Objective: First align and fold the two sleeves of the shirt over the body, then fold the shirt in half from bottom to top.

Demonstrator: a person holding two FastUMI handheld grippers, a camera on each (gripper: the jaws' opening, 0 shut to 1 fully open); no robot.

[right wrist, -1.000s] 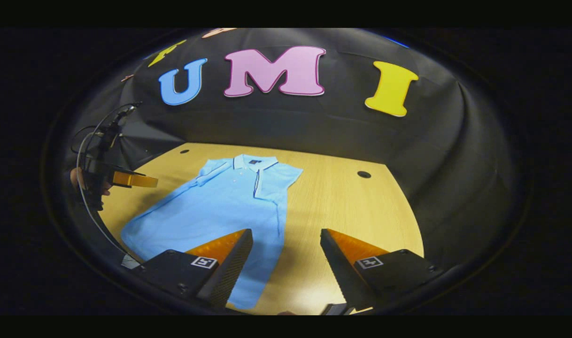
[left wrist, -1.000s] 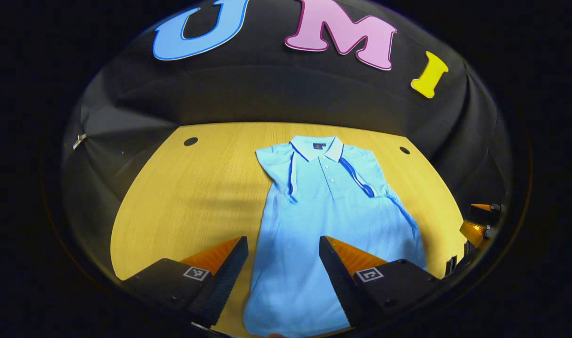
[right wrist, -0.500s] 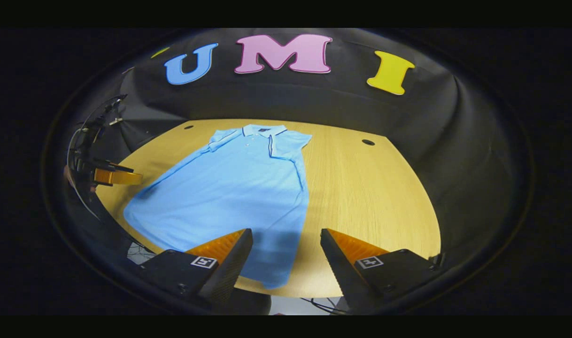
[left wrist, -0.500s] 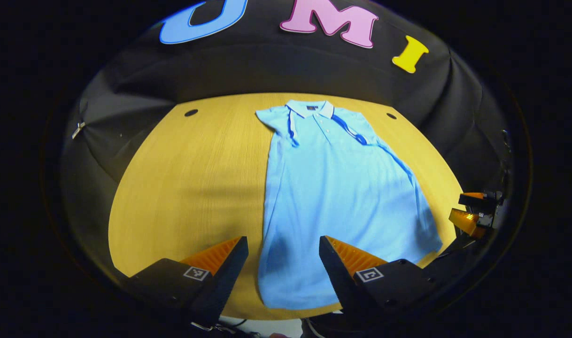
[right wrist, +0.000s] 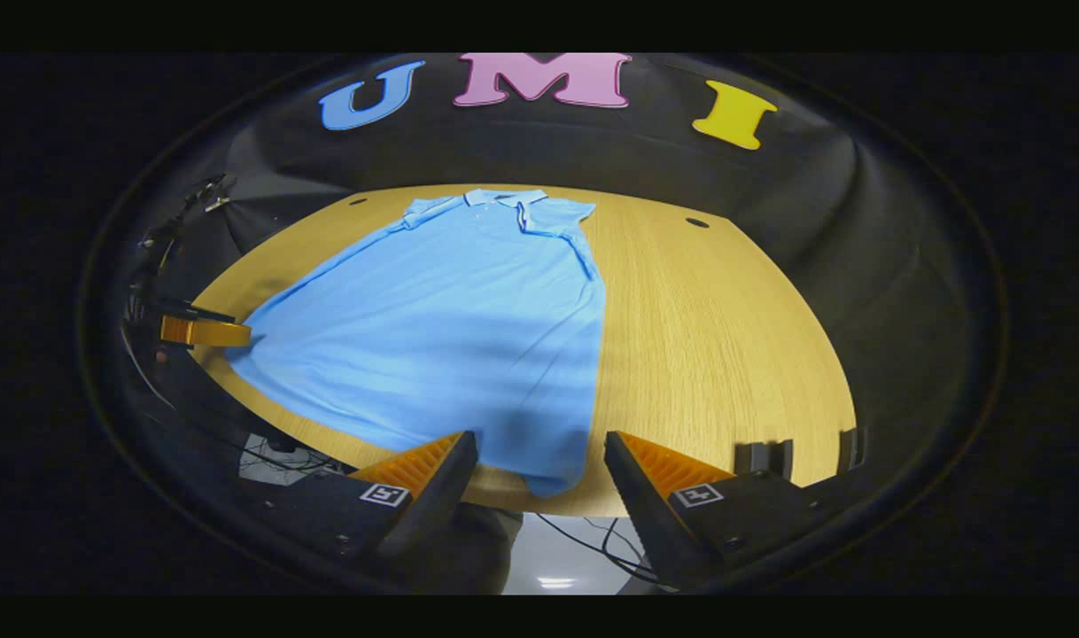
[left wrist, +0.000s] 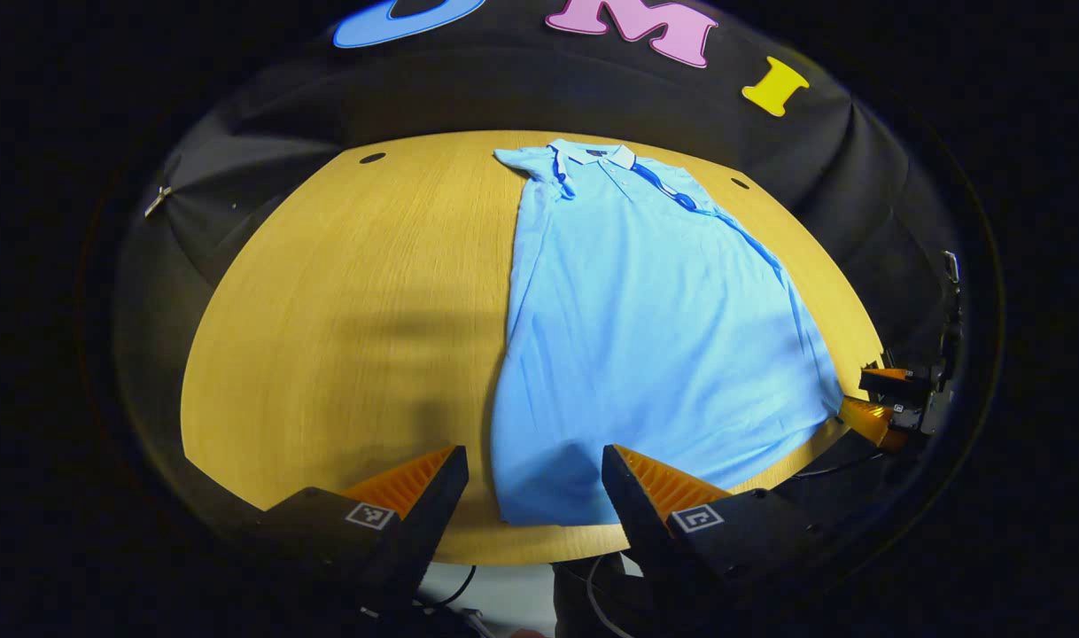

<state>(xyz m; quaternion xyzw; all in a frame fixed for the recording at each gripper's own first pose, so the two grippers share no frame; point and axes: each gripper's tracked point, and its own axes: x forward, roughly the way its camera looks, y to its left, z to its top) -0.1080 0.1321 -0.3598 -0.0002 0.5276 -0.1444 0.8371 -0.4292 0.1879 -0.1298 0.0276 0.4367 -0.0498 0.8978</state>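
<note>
A light blue polo shirt [left wrist: 646, 328] lies flat on the wooden table [left wrist: 345, 310], collar at the far end, both sleeves folded in over the body. My left gripper [left wrist: 535, 501] is open and hovers above the shirt's near left hem corner, nothing between its fingers. In the right gripper view the same shirt [right wrist: 451, 319] spreads out, and my right gripper [right wrist: 539, 487] hangs open over the near right hem corner [right wrist: 548, 478] at the table's front edge. The right gripper [left wrist: 889, 403] shows far right in the left gripper view; the left gripper [right wrist: 198, 328] shows far left in the right gripper view.
Two small dark holes [left wrist: 372, 158] [left wrist: 740, 183] sit in the tabletop near its far corners. Cables [right wrist: 593, 545] and floor lie below the table's front edge. Bare wood spreads left of the shirt in the left gripper view and right of it in the right gripper view.
Both grippers have drawn back toward the table's near edge and tipped downward; the shirt's hem and the table front, hidden before, are now in sight. Both stay open.
</note>
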